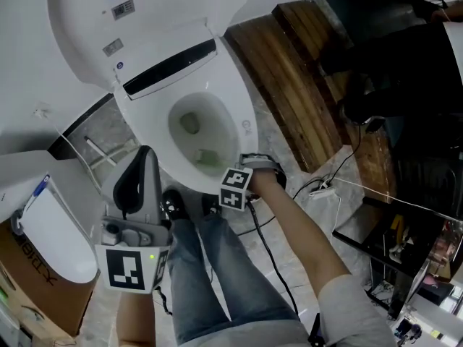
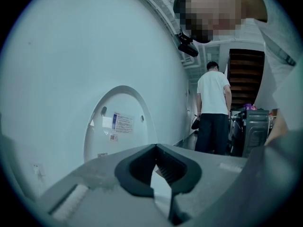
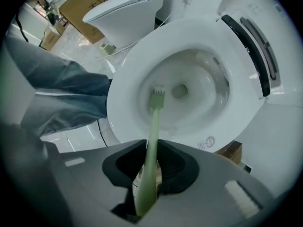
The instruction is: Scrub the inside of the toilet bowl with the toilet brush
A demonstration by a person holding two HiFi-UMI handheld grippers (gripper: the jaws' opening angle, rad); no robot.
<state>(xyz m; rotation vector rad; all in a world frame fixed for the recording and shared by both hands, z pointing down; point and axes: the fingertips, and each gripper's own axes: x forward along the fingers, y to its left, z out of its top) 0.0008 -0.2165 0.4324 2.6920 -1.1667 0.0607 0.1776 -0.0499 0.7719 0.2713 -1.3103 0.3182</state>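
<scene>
The white toilet bowl (image 1: pixel 242 114) stands with its lid (image 1: pixel 166 6) raised, and its rim (image 3: pixel 124 84) fills the right gripper view. My right gripper (image 1: pixel 242 170) (image 3: pixel 150 167) hovers at the bowl's near rim, shut on the pale green toilet brush handle (image 3: pixel 152 136). The brush head (image 3: pixel 157 92) (image 1: pixel 210 156) reaches inside the bowl, close to the drain (image 3: pixel 180 90). My left gripper (image 1: pixel 145 156) (image 2: pixel 158 174) is held left of the bowl, aimed at the raised lid (image 2: pixel 118 122), with its jaws together and nothing between them.
A second toilet (image 1: pixel 51 244) and a cardboard box (image 1: pixel 22 295) sit at the left. Dark wooden boards (image 1: pixel 304 85) lie to the right, with cables and a power strip (image 1: pixel 322 190) on the floor. My legs (image 1: pixel 210 273) stand before the bowl. Another person (image 2: pixel 213 108) stands farther off.
</scene>
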